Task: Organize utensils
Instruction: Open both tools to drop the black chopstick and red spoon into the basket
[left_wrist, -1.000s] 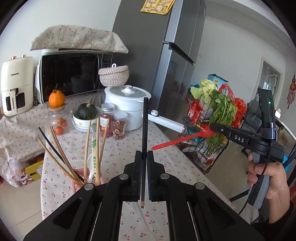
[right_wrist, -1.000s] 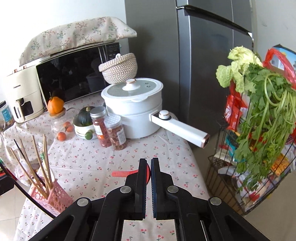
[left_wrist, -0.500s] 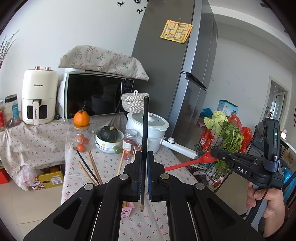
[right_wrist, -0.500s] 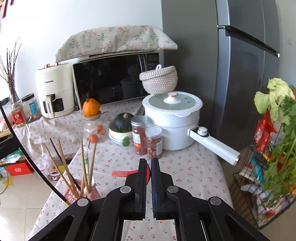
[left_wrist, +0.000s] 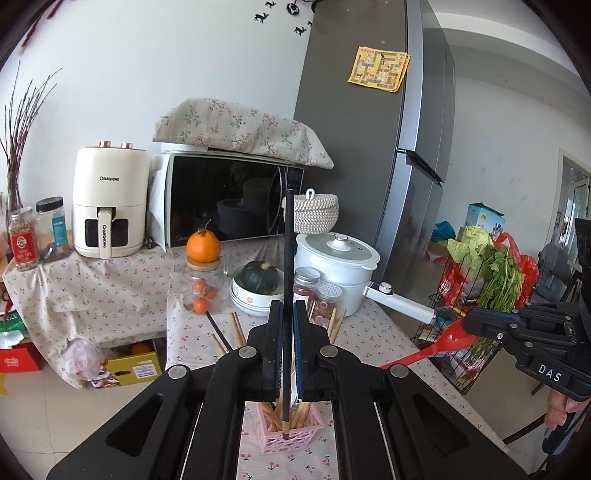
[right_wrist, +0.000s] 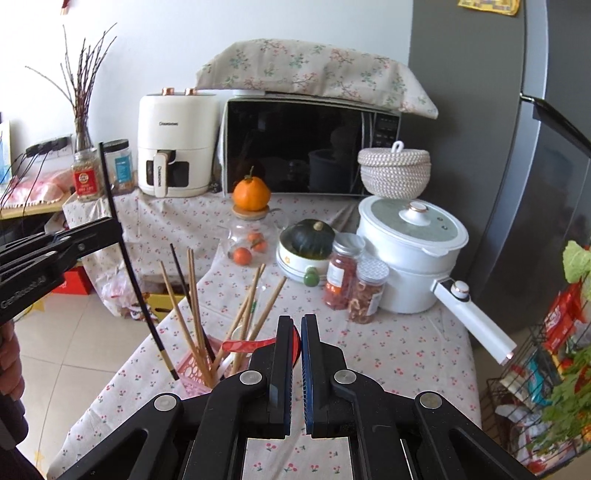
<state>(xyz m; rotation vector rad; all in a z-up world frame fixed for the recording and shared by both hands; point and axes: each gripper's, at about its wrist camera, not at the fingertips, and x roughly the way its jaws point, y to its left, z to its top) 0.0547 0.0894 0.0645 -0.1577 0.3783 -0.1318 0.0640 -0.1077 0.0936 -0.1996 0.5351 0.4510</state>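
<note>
My left gripper (left_wrist: 287, 314) is shut on a black chopstick (left_wrist: 287, 258) held upright, its lower tip just above the pink utensil basket (left_wrist: 291, 434). The basket (right_wrist: 192, 369) stands on the table's near left and holds several wooden chopsticks (right_wrist: 195, 314). The black chopstick also shows in the right wrist view (right_wrist: 129, 266), slanting down beside the basket. My right gripper (right_wrist: 297, 325) is shut on a red plastic spoon (right_wrist: 247, 345), which also shows in the left wrist view (left_wrist: 432, 349), level and to the right of the basket.
The table (right_wrist: 388, 354) has a cherry-print cloth. At its back stand a white pot (right_wrist: 413, 254) with a long handle, two spice jars (right_wrist: 354, 284), a bowl with a squash (right_wrist: 306, 247), and a glass jar (right_wrist: 247, 243). A wire rack of greens (left_wrist: 487, 280) stands right.
Both grippers have risen and pulled back from the table. The left gripper has carried the black chopstick over the pink basket. The right gripper still holds the red spoon.
</note>
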